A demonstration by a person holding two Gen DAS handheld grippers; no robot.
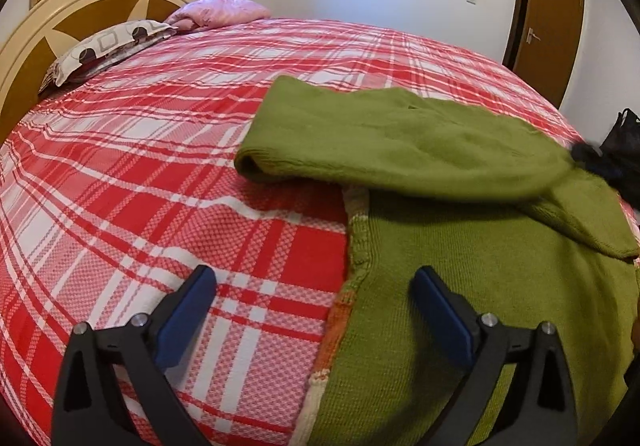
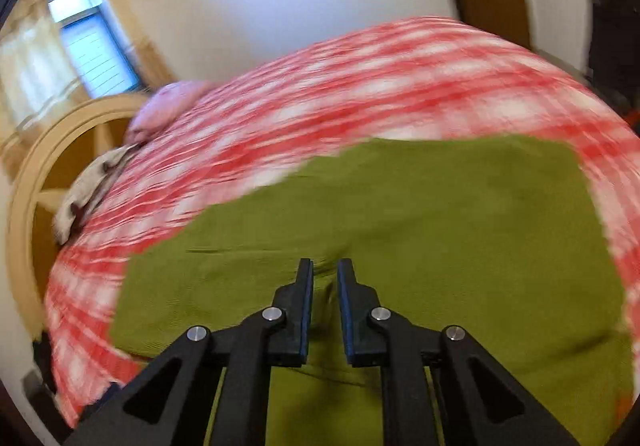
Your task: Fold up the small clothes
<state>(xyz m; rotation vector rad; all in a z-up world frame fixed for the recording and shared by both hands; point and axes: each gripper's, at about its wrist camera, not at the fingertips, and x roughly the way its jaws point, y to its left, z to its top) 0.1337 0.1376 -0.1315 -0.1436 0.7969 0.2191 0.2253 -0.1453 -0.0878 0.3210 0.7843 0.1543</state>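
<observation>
A small green knit sweater lies on the red and white plaid bed. One sleeve is lifted and drawn across the body toward the left. My left gripper is open and empty, low over the sweater's left hem edge. In the right wrist view, which is blurred by motion, my right gripper is shut on a fold of the green sweater and holds it above the bed.
A wooden headboard stands at the far left with a patterned pillow and a pink pillow. A brown door is at the right. A dark bag sits by the bed's right edge.
</observation>
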